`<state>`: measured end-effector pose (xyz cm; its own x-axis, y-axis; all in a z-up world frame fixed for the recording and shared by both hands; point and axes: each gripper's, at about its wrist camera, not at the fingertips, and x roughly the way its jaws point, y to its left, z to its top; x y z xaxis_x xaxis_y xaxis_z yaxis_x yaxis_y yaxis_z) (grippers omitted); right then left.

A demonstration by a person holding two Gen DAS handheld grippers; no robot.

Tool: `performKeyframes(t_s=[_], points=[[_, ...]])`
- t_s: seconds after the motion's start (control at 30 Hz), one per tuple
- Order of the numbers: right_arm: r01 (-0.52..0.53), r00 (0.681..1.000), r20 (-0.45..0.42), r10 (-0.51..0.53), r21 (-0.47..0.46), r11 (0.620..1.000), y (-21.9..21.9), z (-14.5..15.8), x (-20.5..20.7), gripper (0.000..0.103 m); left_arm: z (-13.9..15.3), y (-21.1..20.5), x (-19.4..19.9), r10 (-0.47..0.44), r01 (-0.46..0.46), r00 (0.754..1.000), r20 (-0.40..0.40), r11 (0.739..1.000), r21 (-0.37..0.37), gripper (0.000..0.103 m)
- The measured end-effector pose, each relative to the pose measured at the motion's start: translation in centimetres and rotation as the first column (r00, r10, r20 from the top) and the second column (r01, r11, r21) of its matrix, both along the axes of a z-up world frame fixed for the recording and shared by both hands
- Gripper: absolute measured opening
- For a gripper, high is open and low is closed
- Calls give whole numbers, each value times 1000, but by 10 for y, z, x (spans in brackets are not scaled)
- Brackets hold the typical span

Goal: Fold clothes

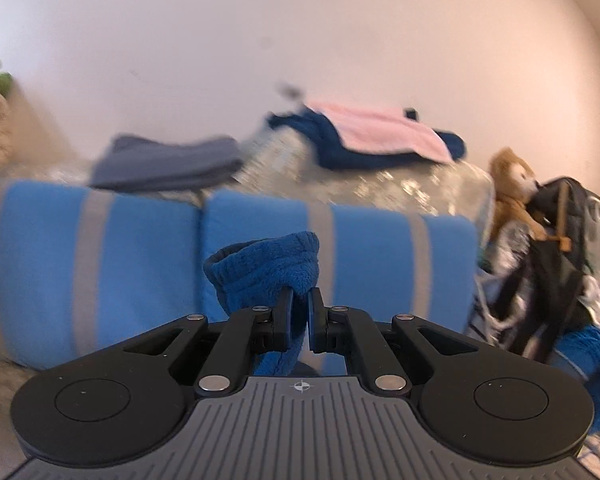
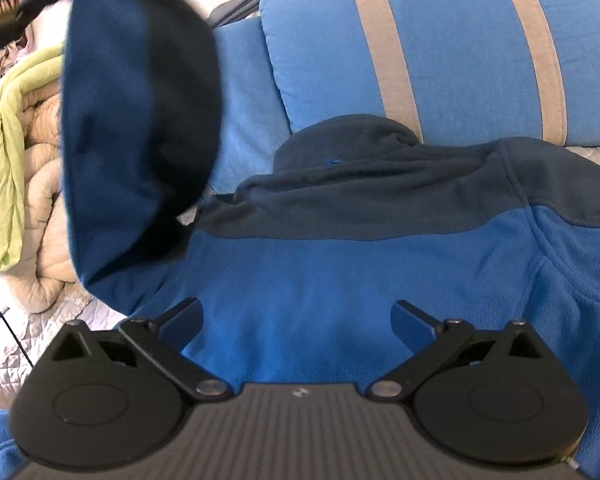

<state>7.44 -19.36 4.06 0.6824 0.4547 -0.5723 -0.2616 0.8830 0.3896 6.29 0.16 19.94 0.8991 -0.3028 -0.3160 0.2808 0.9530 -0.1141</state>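
The left gripper [image 1: 300,300] is clamped on a bunched blue fleece cuff [image 1: 266,268], its jaws nearly together. Behind it lie two blue pillows with grey stripes [image 1: 100,264]. Farther back sit a folded grey-blue garment [image 1: 168,164], a pink cloth [image 1: 380,128] over navy fabric, and a brown stuffed toy [image 1: 514,188] at the right.
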Motion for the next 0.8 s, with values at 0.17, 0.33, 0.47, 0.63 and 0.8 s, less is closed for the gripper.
performKeyframes(t_s=[0.17,0.33,0.47,0.63,0.8], points=[[0,1000,-11,0,1,1000,-1,-1,-1,103,-35,-40,4,-96,100,990,-99,995,31,43],[19,999,-28,-19,24,1000,-5,-3,2,103,-46,-35,3,-132,132,985,-107,991,-5,78],[20,999,-36,-19,27,999,-5,-4,2,103,-52,-26,1,-86,95,991,-104,992,89,78],[15,999,-30,-15,14,1000,-3,-4,1,103,-72,-13,2,72,-40,986,-149,977,211,85],[40,998,-45,-39,17,999,-6,-5,2,103,-100,7,7,145,-90,964,-225,967,239,91]])
